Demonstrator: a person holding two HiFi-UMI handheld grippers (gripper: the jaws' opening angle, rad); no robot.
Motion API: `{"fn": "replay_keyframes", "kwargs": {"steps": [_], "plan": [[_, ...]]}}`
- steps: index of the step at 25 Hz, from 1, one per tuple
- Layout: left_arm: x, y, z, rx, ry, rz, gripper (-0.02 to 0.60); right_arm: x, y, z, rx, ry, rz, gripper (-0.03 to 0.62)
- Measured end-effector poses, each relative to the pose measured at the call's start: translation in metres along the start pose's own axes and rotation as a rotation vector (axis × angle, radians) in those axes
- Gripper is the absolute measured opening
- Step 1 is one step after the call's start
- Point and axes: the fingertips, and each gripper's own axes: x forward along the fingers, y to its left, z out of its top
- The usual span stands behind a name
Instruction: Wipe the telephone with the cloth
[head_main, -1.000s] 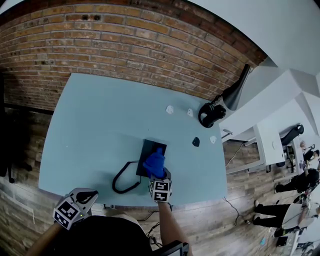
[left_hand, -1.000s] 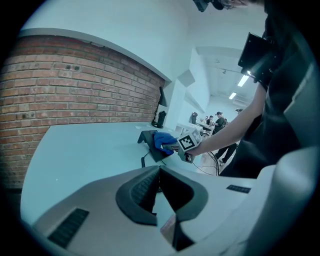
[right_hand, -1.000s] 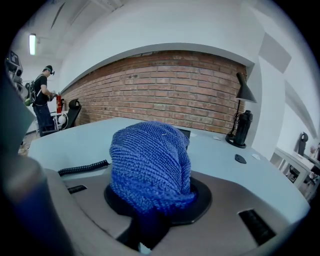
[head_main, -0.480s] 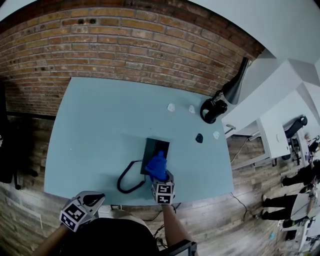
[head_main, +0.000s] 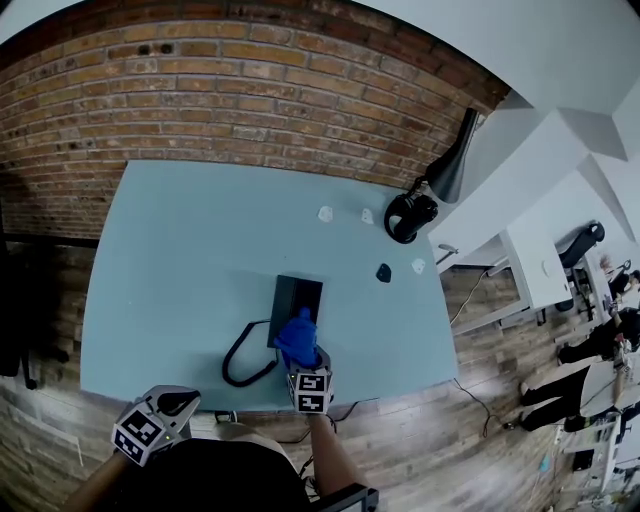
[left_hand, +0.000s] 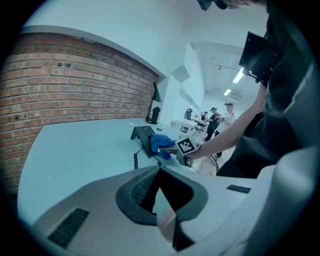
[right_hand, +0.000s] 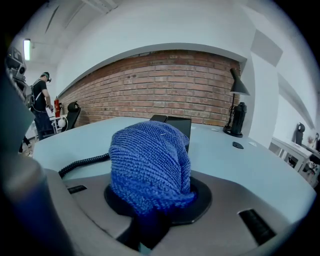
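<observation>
If we push too hard, the telephone (head_main: 297, 298) could slide on the table (head_main: 170, 250), because nothing holds it down. Our left claw (head_main: 172, 402) hangs back past the table's near edge, pinched together with nothing in it. The curly cord (head_main: 238, 365) beside the telephone could snag the cloth (head_main: 297, 336). The cloth might slip out too, since we think only a small bit is pinched. The telephone sits in the middle, near the front edge of the table. Our right claw (head_main: 302, 356) is clamped on the blue cloth. Our right arm reaches straight ahead and low, and the cloth bunch is on or just over the telephone's near end.
</observation>
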Motion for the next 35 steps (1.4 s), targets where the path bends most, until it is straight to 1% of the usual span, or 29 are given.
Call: {"fn": "replay_keyframes", "kwargs": {"steps": [3,7,8,10,12,14,16,18,20,22,24,26,28,30,33,35], "plan": [[0.002,-0.003,-0.002,0.000,0.004,-0.011,0.003,-0.004,0.000,-0.004,0.030,0.019,-0.003,0.135],[0.000,-0.005,-0.004,0.003,0.011,-0.015,0.003,-0.018,0.007,-0.018,0.169,0.059,0.014,0.135],[-0.001,-0.005,-0.005,0.004,0.012,-0.014,0.003,-0.023,0.012,-0.022,0.189,0.070,0.034,0.135],[-0.003,-0.004,-0.006,0.011,0.014,-0.009,0.003,-0.031,0.027,-0.027,0.191,0.085,0.095,0.135],[-0.005,-0.003,-0.007,0.026,0.017,-0.001,0.003,-0.039,0.044,-0.027,0.160,0.093,0.165,0.135],[-0.006,0.001,-0.008,0.040,0.017,0.005,0.003,-0.044,0.060,-0.017,0.123,0.081,0.226,0.135],[-0.003,0.006,-0.007,0.041,0.011,0.007,0.003,-0.050,0.072,0.003,0.081,0.029,0.269,0.136],[0.001,0.012,-0.002,0.040,-0.001,0.014,0.003,-0.057,0.080,0.032,0.044,-0.051,0.298,0.136],[-0.001,0.018,0.009,0.050,-0.018,0.026,0.003,-0.065,0.088,0.068,0.016,-0.140,0.322,0.135],[-0.005,0.028,0.028,0.063,-0.048,0.045,0.003,-0.071,0.094,0.112,-0.007,-0.240,0.338,0.135],[-0.011,0.040,0.053,0.083,-0.105,0.079,0.003,-0.080,0.097,0.159,-0.018,-0.347,0.352,0.135],[-0.022,0.048,0.082,0.102,-0.180,0.120,0.003,-0.096,0.103,0.201,-0.031,-0.455,0.374,0.116],[-0.037,0.052,0.106,0.120,-0.268,0.159,0.003,-0.113,0.114,0.231,-0.072,-0.531,0.372,0.102],[-0.050,0.055,0.117,0.126,-0.332,0.192,0.003,-0.124,0.128,0.244,-0.104,-0.562,0.371,0.101],[-0.060,0.059,0.119,0.125,-0.366,0.242,0.003,-0.132,0.145,0.240,-0.089,-0.562,0.416,0.101],[-0.060,0.061,0.119,0.117,-0.374,0.258,0.003,-0.133,0.149,0.234,-0.083,-0.546,0.431,0.101]]}}
